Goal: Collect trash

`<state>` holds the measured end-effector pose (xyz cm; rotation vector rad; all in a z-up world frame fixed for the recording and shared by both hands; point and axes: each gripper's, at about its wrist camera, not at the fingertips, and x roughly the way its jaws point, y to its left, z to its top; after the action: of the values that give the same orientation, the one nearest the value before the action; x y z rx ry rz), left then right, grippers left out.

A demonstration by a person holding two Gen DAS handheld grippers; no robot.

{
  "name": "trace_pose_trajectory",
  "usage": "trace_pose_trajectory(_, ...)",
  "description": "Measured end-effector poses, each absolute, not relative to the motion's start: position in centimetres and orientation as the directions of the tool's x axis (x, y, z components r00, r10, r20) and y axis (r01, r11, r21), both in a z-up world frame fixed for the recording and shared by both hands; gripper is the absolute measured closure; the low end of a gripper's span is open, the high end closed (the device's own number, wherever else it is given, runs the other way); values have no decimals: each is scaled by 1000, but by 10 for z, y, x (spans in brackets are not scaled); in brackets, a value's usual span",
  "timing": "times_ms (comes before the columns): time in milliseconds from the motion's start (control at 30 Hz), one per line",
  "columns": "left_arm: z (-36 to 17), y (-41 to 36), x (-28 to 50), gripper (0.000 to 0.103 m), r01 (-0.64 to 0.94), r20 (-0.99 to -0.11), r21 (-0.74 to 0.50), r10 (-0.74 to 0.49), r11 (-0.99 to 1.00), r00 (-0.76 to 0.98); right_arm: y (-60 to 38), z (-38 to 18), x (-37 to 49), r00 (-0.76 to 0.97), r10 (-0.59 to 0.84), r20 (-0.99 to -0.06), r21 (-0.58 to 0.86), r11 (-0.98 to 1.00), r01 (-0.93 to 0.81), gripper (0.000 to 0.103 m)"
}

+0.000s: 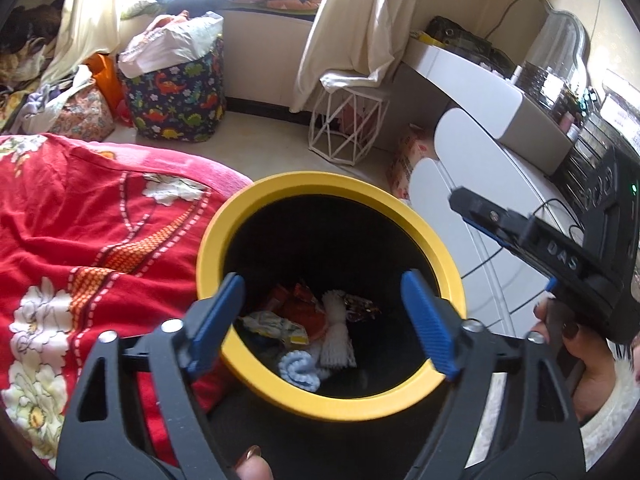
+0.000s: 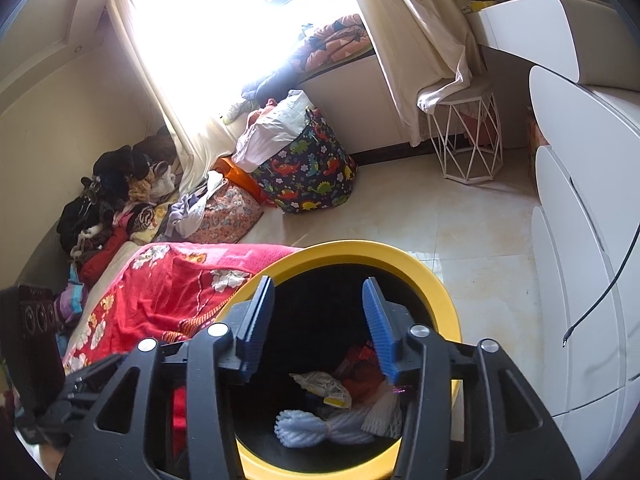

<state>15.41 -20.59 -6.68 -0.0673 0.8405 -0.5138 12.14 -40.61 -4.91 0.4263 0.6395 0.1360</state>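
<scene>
A black bin with a yellow rim (image 1: 332,182) (image 2: 372,250) stands on the floor beside the bed. At its bottom lie orange snack wrappers (image 1: 300,300) (image 2: 360,368), a yellow and white wrapper (image 1: 276,326) (image 2: 320,386), a white foam net (image 1: 338,336) (image 2: 386,408) and a pale blue foam net (image 1: 300,370) (image 2: 316,426). My left gripper (image 1: 323,280) hangs over the bin's mouth, open, with nothing between its blue pads. My right gripper (image 2: 318,282) is also over the mouth, open and empty. In the left wrist view the right gripper (image 1: 476,210) comes in from the right.
A red floral blanket (image 1: 80,240) covers the bed left of the bin. A dinosaur-print basket (image 1: 176,100) and a white wire stool (image 1: 344,128) stand by the far wall. A white cabinet (image 2: 580,240) with a dangling cable (image 2: 600,292) lines the right side.
</scene>
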Motion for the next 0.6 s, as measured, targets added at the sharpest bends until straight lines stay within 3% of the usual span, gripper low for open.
trace_pose_trajectory(167, -59, -190, 153, 11, 370, -680, -241, -428, 897, 595, -398, -44, 113, 798, 248, -549, 402, 916, -8, 38)
trace_pose_trajectory(600, -46, -145, 144, 11, 266, -658, -214, -340, 940, 671, -371, -30, 100, 801, 244, -547, 323, 944, -67, 18)
